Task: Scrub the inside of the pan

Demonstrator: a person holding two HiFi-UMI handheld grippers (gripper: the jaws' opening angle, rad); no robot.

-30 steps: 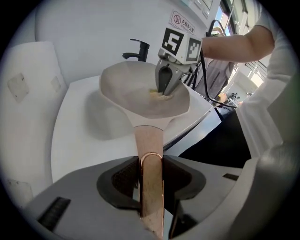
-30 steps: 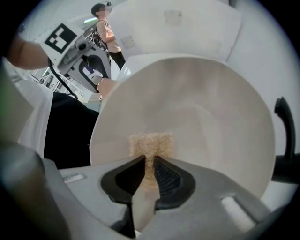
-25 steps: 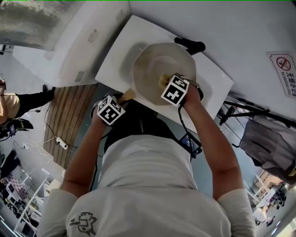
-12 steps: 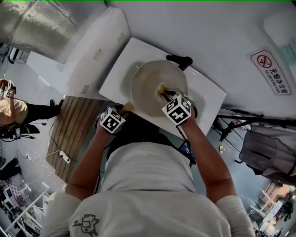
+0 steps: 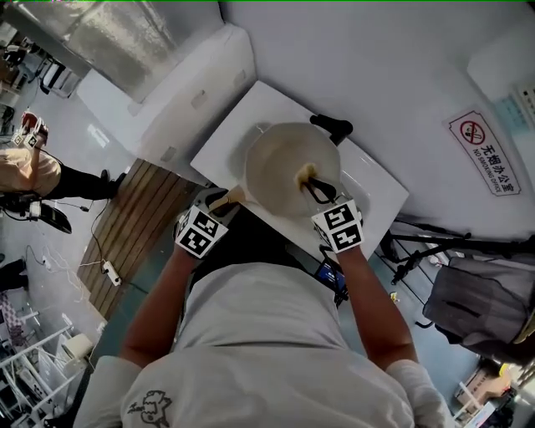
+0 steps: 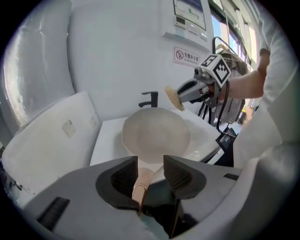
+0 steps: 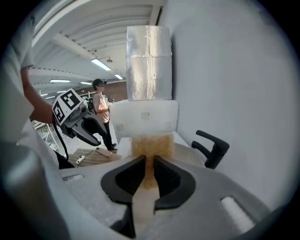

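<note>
A cream pan [image 5: 280, 171] rests in a white sink [image 5: 376, 188]. Its pale handle [image 5: 226, 199] points toward me, and my left gripper [image 5: 216, 209] is shut on it; the left gripper view shows the handle [image 6: 141, 180] between the jaws of that gripper [image 6: 150, 169], with the pan bowl [image 6: 156, 135] beyond. My right gripper [image 5: 316, 191] is shut on a tan scrubbing sponge [image 5: 304, 174] over the pan's right half. In the left gripper view the sponge [image 6: 173, 97] hangs above the far rim, apart from the pan. The right gripper view shows the sponge [image 7: 150, 146] pinched at my right gripper [image 7: 150, 172].
A black faucet [image 5: 333, 127] stands at the sink's back edge, close to the sponge [image 7: 212, 147]. A white slanted cover [image 5: 180, 92] and a silver duct [image 5: 100, 25] lie left. A wall is behind the sink. A person [image 7: 101, 112] stands far off.
My right gripper has drawn back toward me with the sponge, from the pan's middle toward its right side. The left gripper has kept its hold on the handle.
</note>
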